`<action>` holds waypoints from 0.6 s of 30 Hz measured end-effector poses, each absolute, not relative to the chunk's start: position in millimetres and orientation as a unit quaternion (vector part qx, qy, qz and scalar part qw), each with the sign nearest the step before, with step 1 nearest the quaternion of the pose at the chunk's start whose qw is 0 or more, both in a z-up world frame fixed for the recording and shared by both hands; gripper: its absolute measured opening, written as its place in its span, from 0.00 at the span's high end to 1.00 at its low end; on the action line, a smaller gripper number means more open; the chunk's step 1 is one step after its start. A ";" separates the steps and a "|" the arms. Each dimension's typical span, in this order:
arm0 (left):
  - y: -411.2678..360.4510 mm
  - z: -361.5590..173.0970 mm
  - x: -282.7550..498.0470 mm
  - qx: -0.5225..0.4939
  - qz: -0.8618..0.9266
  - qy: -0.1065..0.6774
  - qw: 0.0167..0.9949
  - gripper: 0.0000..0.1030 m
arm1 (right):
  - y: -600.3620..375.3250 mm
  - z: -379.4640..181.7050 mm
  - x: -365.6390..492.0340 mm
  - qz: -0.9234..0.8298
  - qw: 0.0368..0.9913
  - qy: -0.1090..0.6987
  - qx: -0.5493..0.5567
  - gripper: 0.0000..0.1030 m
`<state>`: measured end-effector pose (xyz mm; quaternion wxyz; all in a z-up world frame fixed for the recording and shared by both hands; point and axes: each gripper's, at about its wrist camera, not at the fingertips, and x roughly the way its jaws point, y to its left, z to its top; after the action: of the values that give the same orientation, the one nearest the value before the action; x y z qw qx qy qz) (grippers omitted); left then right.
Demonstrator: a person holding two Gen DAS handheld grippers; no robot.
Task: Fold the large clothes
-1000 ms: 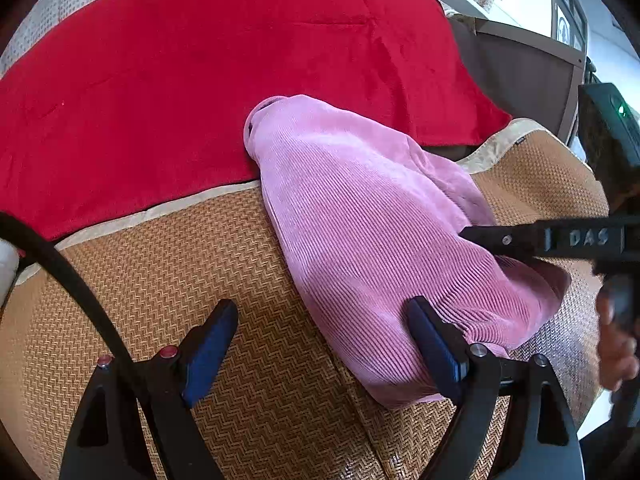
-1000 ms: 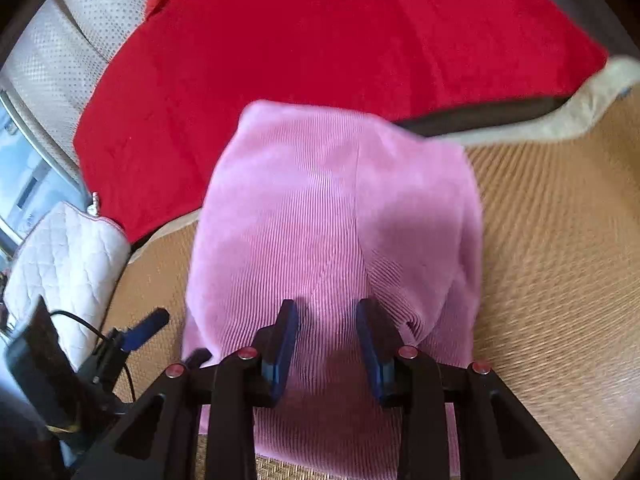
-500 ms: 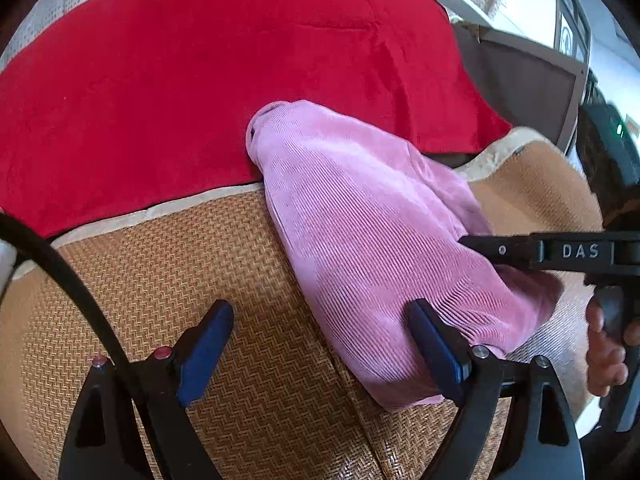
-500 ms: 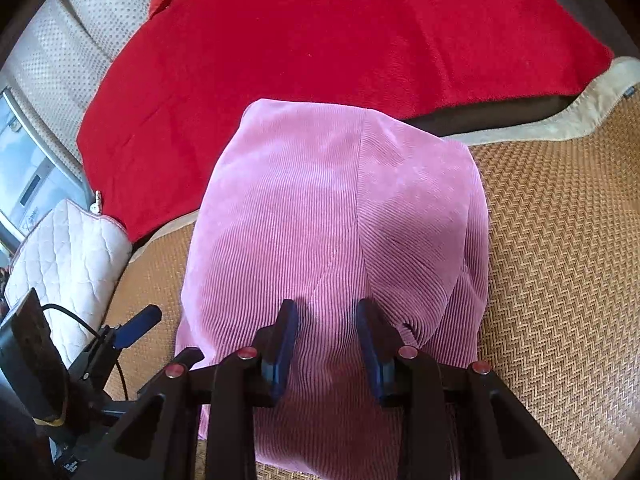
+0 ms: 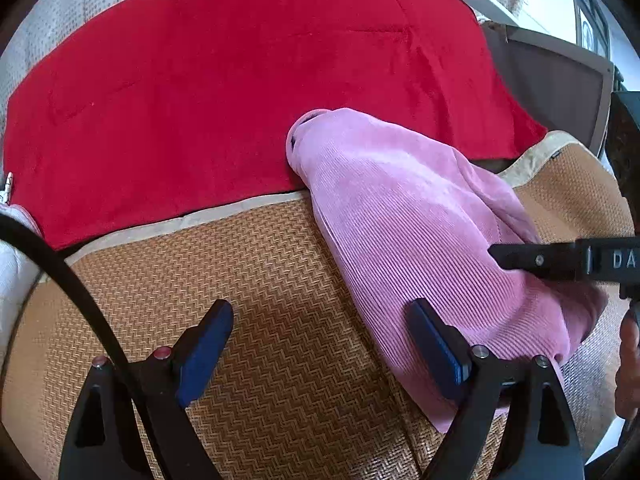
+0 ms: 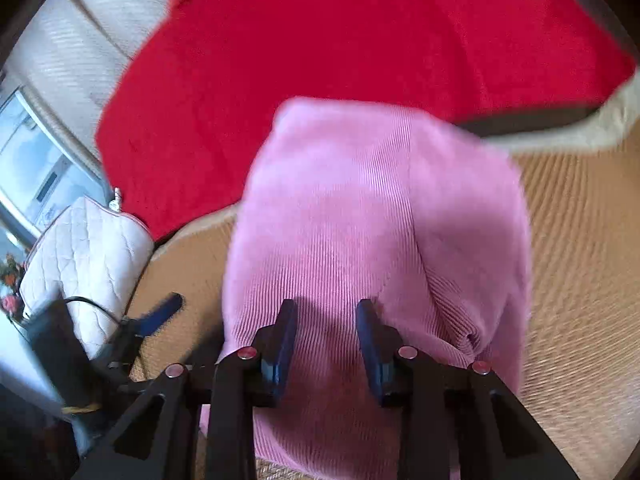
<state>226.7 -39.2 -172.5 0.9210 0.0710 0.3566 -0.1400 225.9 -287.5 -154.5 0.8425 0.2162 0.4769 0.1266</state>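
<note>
A pink ribbed garment (image 5: 404, 232) lies folded in a long bundle on a woven tan mat (image 5: 256, 280), its far end resting on a red blanket (image 5: 224, 80). My left gripper (image 5: 324, 344) is open wide just above the mat, its right finger touching the bundle's left edge. My right gripper (image 6: 326, 340) hovers over the garment (image 6: 372, 220) with its jaws partly open and nothing between them. It also shows in the left wrist view (image 5: 560, 260) over the bundle's right side.
A white quilted cushion (image 6: 84, 256) sits left of the mat. A dark frame (image 5: 560, 76) stands behind the mat at the right. The left gripper (image 6: 156, 316) shows at the left of the right wrist view.
The right gripper has lifted and shifted slightly over the garment; its view is now blurred. The left gripper has edged forward and stays open.
</note>
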 end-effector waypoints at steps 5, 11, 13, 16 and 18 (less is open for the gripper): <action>-37.6 -172.5 227.7 0.064 -0.142 0.360 0.920 0.13 | -291.6 -145.7 223.3 0.130 0.845 0.467 0.225 0.66; -40.1 -173.5 223.6 0.065 -0.142 0.361 0.920 0.13 | -284.6 -123.1 216.6 0.130 0.871 0.421 0.217 0.65; -40.5 -173.2 222.6 0.066 -0.142 0.360 0.920 0.13 | -286.4 -125.4 221.4 0.121 0.874 0.414 0.223 0.65; -41.8 -174.2 222.4 0.069 -0.142 0.361 0.919 0.13 | -288.6 -152.4 238.1 0.111 0.852 0.452 0.238 0.66; -42.1 -173.5 221.2 0.072 -0.141 0.358 0.920 0.13 | -290.1 -159.6 243.1 0.119 0.850 0.446 0.254 0.66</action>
<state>221.2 -42.1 -173.5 0.9202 0.0715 0.3579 -0.1414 243.1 -290.1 -159.6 0.8498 0.2537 0.4464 0.1190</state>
